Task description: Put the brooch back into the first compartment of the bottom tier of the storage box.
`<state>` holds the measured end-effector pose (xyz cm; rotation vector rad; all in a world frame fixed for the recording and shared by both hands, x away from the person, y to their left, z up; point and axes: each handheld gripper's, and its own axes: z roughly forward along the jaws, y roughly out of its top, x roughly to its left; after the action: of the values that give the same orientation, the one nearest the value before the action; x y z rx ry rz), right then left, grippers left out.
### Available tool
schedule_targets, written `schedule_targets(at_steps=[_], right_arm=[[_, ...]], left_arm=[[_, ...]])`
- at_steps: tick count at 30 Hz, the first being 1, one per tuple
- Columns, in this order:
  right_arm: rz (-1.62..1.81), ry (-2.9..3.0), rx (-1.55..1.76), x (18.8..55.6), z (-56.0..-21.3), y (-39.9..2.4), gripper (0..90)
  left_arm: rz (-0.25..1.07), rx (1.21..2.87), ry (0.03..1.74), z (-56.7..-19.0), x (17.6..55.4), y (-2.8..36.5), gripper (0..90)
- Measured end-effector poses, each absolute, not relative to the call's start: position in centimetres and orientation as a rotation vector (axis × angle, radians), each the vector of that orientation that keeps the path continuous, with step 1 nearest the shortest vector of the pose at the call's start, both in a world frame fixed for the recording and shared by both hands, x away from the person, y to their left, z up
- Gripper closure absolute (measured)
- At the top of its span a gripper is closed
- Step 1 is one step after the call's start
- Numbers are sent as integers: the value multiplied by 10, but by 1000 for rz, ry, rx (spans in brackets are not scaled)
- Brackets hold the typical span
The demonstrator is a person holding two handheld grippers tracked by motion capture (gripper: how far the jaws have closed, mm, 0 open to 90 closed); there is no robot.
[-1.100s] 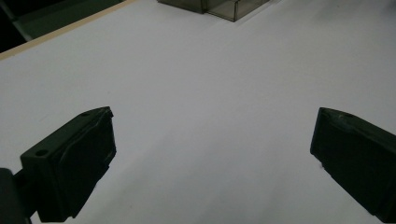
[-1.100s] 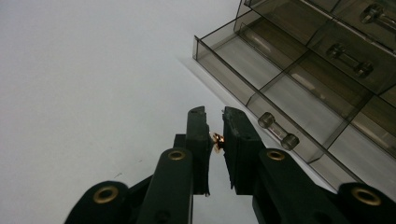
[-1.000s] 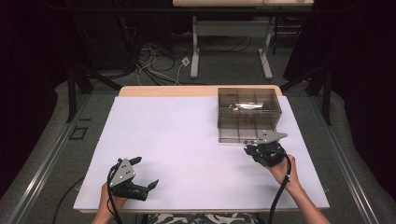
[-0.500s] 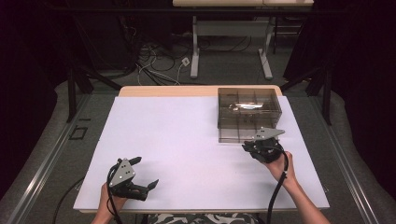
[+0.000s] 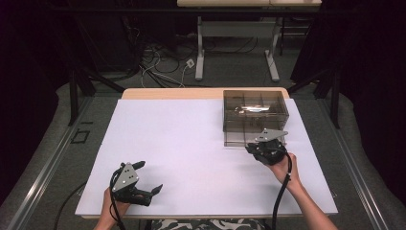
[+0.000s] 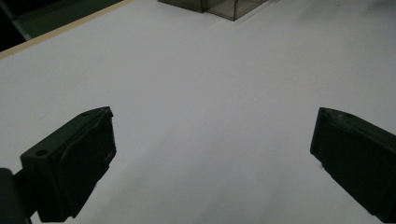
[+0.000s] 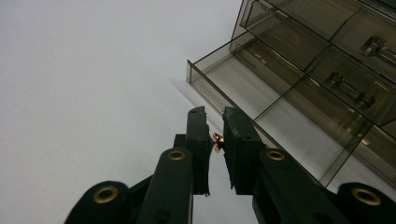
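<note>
In the high view the right gripper (image 5: 265, 149) sits at the right of centre of the frame, just below the front edge of a smoky transparent drawer box (image 5: 255, 109) that stands on the white bench (image 5: 191, 143) towards its upper right. A drawer (image 5: 238, 137) at the box's lower left front is pulled out over the bench, and the gripper lies just beside its front edge; whether they touch cannot be told. In the right gripper view the two black jaws rise from the bottom centre, drawn almost together, and pinch a small gold-coloured object (image 7: 216, 141) between their pads; it is too small to identify beyond its shiny metal look. The open drawer (image 7: 261, 100) lies just above and right of the jaw tips in that view, its bottom bare and pale, and closed compartments fill the upper right corner, with some metal parts (image 7: 349, 88) showing dimly through the tinted walls. The left gripper (image 5: 142, 181) rests at the lower left of the high view, near the bench's front edge and well apart from the box. In the left gripper view its jaws stand wide apart at the lower left and lower right corners, with nothing but the white bench surface between them, and a corner of the box (image 6: 219, 5) shows at the top edge.
</note>
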<state>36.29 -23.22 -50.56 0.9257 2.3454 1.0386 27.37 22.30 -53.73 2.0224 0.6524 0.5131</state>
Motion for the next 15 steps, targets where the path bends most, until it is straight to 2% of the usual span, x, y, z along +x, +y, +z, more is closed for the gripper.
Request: schedule_targets(at_steps=[15], right_arm=[[1033,2347,916,370,-505,-225,810]], left_arm=[[512,2013,660,-538,273,223,0]])
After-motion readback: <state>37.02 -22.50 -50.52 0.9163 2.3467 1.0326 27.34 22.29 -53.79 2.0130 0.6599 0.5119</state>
